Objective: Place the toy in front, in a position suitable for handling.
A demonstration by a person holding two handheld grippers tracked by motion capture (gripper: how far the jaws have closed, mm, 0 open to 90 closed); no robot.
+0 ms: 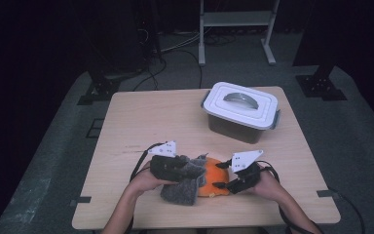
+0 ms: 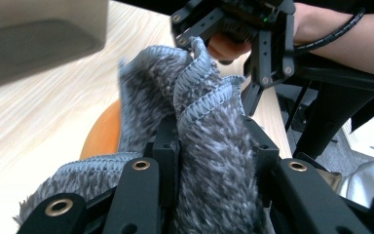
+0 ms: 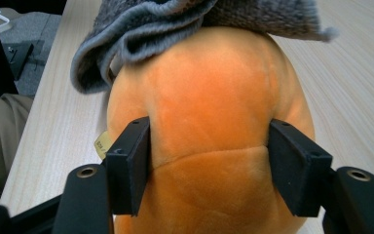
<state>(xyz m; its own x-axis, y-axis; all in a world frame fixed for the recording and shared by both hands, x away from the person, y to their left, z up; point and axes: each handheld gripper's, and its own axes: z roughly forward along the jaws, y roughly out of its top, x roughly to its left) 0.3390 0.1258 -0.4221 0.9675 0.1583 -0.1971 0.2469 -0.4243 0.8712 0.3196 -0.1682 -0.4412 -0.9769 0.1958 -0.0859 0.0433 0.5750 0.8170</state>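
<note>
An orange plush toy (image 1: 214, 176) lies near the table's front edge, partly under a grey fuzzy cloth (image 1: 181, 187). My left gripper (image 1: 187, 168) is shut on a bunched fold of that cloth (image 2: 209, 97), which fills the gap between its jaws (image 2: 212, 134). The toy's orange side (image 2: 102, 139) peeks out below the cloth. My right gripper (image 1: 221, 184) comes in from the right; its two pads press on both flanks of the plush toy (image 3: 209, 97), so it is shut on it (image 3: 207, 156). The cloth (image 3: 175, 19) drapes over the toy's far end.
A white lidded box (image 1: 241, 109) with a grey handle stands at the back right of the wooden table (image 1: 141, 117). A white metal frame (image 1: 236, 19) and cables are on the floor behind. The person's forearms enter from the bottom edge.
</note>
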